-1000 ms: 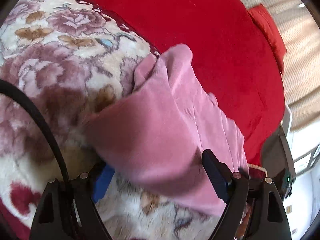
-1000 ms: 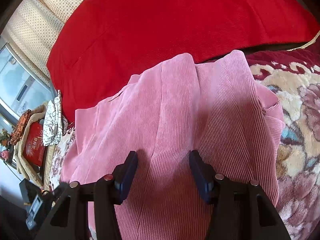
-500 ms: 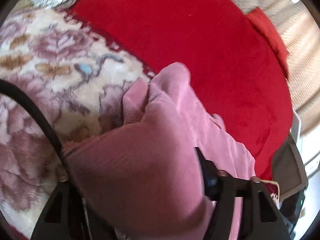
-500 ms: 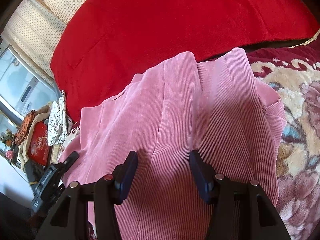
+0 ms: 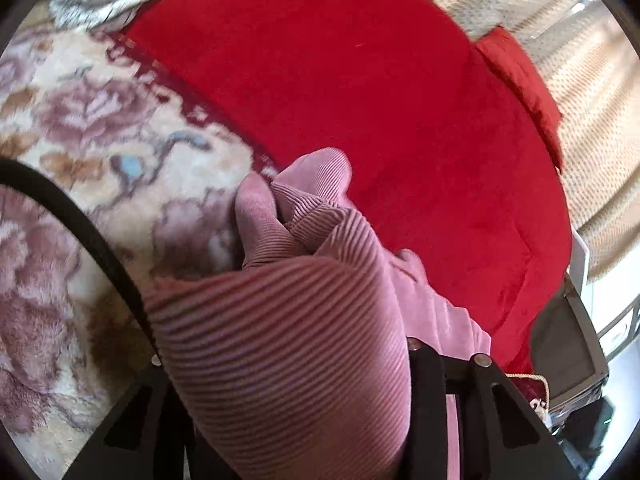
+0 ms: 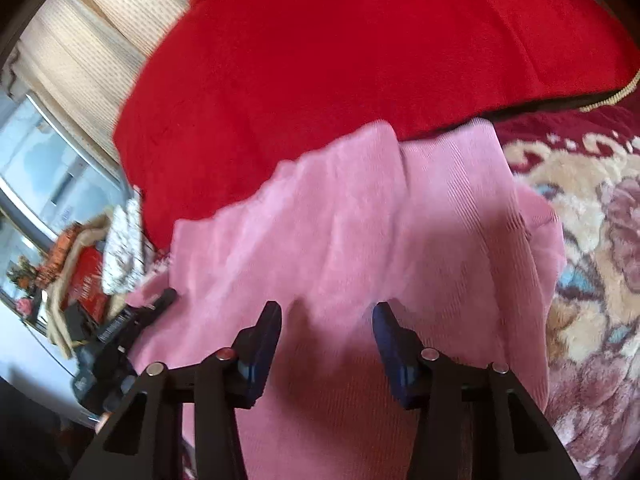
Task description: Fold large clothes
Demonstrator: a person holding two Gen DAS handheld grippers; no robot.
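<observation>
Left gripper (image 5: 288, 384) — jaws just closing, bunched pink corduroy garment (image 5: 280, 340) between them, seemingly gripped for lifting a fold | right gripper (image 6: 326, 340) — part-open, jaws closing slightly astride flat cloth, grip unclear

pink corduroy garment (image 6: 360, 240) lies rumpled on a floral blanket (image 5: 80, 160) against a red cushion (image 5: 360, 100), one ribbed fold bunched up.

Left gripper (image 5: 288, 392) now around pink garment (image 5: 280, 340)
</observation>
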